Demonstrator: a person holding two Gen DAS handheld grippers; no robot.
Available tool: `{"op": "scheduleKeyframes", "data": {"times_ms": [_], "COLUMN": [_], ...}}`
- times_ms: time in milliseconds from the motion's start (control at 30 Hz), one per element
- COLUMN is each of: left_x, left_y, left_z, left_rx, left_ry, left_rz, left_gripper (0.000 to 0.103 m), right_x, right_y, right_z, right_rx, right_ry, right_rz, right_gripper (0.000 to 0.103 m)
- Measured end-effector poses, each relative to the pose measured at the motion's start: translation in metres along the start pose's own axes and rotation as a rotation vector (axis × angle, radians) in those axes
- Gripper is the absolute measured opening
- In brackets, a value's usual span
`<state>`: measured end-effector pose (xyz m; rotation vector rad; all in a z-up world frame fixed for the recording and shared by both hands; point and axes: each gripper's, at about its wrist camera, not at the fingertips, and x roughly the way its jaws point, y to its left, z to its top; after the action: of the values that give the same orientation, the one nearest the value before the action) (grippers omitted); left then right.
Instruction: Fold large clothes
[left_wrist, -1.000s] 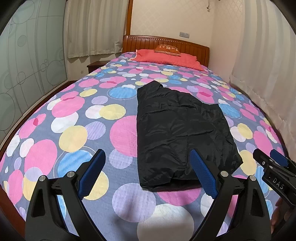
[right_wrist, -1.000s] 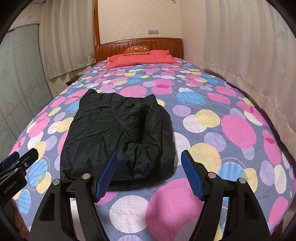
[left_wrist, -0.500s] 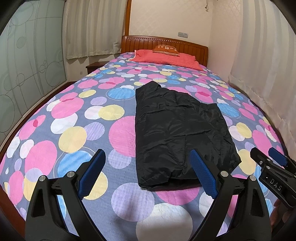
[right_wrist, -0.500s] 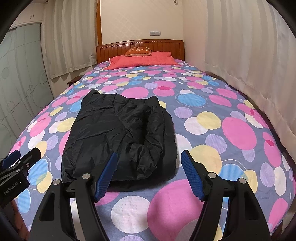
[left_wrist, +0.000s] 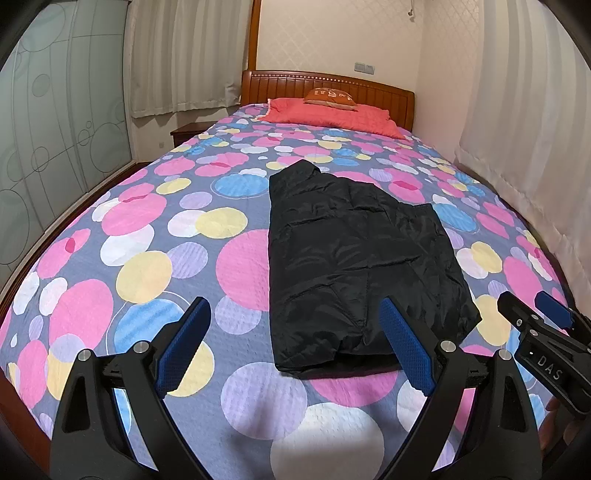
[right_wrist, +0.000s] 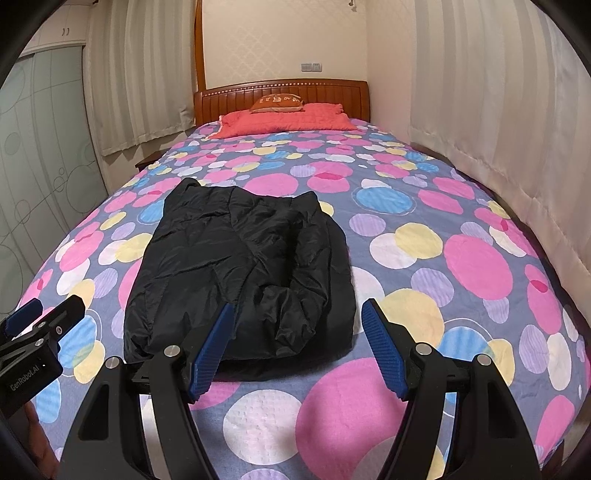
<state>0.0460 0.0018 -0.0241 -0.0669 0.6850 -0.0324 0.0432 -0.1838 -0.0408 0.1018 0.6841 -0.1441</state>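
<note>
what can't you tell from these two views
- Black jacket: near hem in the right wrist view hidden behind the right hand-held gripper.
- Orange cushion: lettering too small to read.
- Left hand-held gripper: handle and the person's hand cut off by the bottom edge.

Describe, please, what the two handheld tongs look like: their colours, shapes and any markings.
Both the left tongs and the right tongs are matte black plastic, each with two triangular cut-out arms joined by round silver rivets. Their fingers carry long blue pads with a fine dotted texture. White lettering shows on the bodies: "GenRobot.AI" on the left, "DAS" on the right. No cables or sleeves are visible.
</note>
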Motion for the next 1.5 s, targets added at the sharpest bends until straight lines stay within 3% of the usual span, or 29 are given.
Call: {"op": "scheduleKeyframes", "data": {"times_ms": [1267, 1500], "left_x": [-0.007, -0.015], "left_y": [-0.004, -0.007], "left_z": [-0.003, -0.001], "left_rx": [0.009, 0.021], "left_ry": [-0.011, -0.047], "left_rz": [-0.002, 0.005], "left_gripper": [0.093, 0.101], "right_x": [-0.001, -0.002], "right_y": [0.006, 0.008], "right_z": [0.001, 0.000], "right_rx": [-0.006, -0.009], "right_ry": [-0.008, -0.009], "right_rz": [0.002, 0.003], "right_gripper": [0.071, 0.071]}}
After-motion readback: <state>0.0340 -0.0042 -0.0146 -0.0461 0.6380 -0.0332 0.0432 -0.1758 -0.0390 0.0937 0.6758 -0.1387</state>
